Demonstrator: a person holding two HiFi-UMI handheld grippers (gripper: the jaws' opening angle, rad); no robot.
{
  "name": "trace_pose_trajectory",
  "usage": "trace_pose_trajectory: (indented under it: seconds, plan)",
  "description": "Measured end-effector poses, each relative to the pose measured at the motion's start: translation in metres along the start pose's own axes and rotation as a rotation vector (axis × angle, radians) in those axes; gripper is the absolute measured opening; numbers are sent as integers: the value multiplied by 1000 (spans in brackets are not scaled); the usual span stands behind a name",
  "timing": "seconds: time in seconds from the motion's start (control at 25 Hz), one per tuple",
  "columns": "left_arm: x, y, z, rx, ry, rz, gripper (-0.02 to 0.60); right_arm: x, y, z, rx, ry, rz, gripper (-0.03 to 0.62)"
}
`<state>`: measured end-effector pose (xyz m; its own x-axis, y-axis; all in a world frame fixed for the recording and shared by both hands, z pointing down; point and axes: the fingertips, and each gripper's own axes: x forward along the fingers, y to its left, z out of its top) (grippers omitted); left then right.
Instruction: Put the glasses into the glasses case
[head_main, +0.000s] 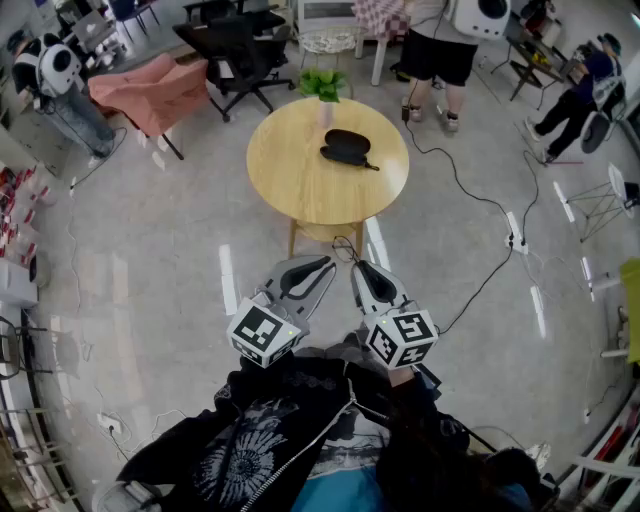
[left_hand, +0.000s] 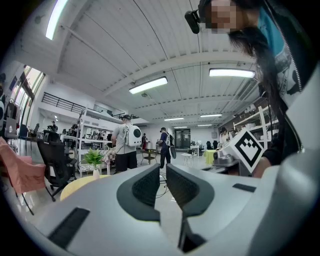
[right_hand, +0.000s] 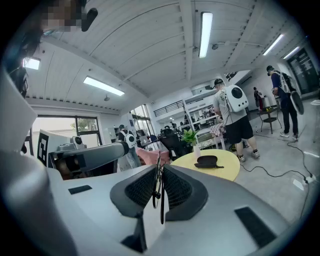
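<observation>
The black glasses case (head_main: 345, 147) lies closed on the round wooden table (head_main: 300, 185), ahead of both grippers; it also shows in the right gripper view (right_hand: 207, 161). My right gripper (head_main: 358, 268) (right_hand: 159, 172) is shut on thin-framed glasses (right_hand: 160, 192), which stand edge-on between its pads; their wire frame (head_main: 345, 248) sticks out ahead of the jaws. My left gripper (head_main: 328, 264) (left_hand: 163, 172) hangs beside it with its jaws nearly together and nothing between them. Both grippers are held close to the person's body, well short of the table.
A small potted plant (head_main: 323, 85) stands at the table's far edge. Behind the table stand a person (head_main: 440, 50) and a black office chair (head_main: 240, 55); a pink-draped chair (head_main: 155, 90) is at the left. Cables (head_main: 470, 200) cross the floor at the right.
</observation>
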<state>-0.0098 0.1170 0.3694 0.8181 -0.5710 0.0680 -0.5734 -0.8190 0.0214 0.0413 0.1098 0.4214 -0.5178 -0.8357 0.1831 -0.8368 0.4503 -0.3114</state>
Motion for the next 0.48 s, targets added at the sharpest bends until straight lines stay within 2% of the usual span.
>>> trace_pose_trajectory:
  seconds: [0.48]
  plan:
    - [12,4,0,3,11,4,38,7,-14,2,27,-9,-1,58]
